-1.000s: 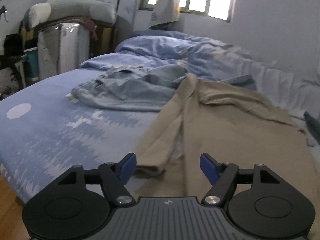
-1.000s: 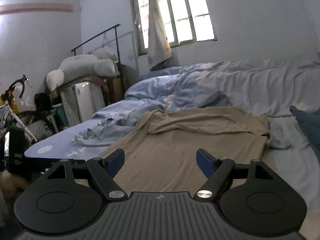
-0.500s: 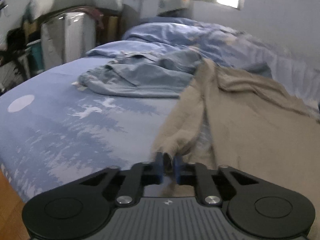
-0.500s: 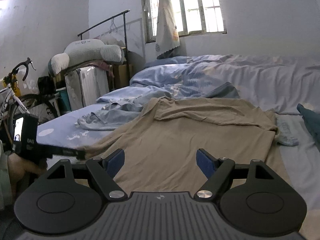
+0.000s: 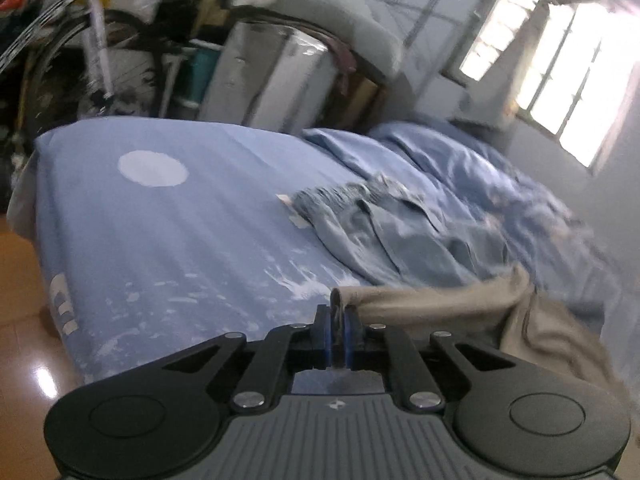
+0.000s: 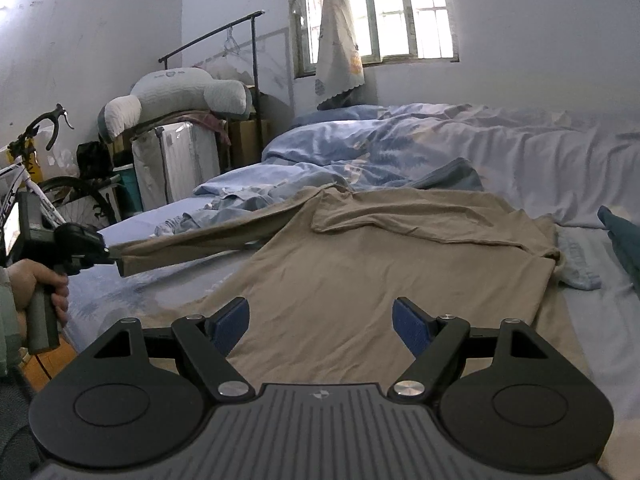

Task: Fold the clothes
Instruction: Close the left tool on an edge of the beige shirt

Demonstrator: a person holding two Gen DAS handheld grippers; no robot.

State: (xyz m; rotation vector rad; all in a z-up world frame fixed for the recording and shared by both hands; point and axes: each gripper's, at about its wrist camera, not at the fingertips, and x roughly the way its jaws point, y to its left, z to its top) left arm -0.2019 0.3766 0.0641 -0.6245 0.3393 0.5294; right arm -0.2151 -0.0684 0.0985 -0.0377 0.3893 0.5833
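A tan long-sleeved shirt point(image 6: 380, 276) lies spread on the bed. Its left sleeve point(image 6: 208, 240) is stretched out taut to the left, away from the body. My left gripper point(image 5: 338, 330) is shut on the sleeve's cuff point(image 5: 404, 296); in the right wrist view the left gripper point(image 6: 108, 254) shows at the left edge, held by a hand point(image 6: 36, 284). My right gripper point(image 6: 320, 322) hovers open over the shirt's lower hem with nothing between its fingers. A crumpled light blue garment point(image 5: 392, 228) lies beyond the sleeve.
The bed point(image 5: 160, 224) has a blue printed sheet and a rumpled duvet point(image 6: 400, 148) toward the window. A dark blue cloth point(image 6: 622, 236) pokes in at the right. A bicycle point(image 6: 36, 176), boxes and a big cushion point(image 6: 180, 96) crowd the left side. Wooden floor point(image 5: 24, 320) lies below the bed's edge.
My left gripper closed on the tan sleeve's cuff, then swung left and rolled, pulling the sleeve out straight. The right gripper stayed open and almost still.
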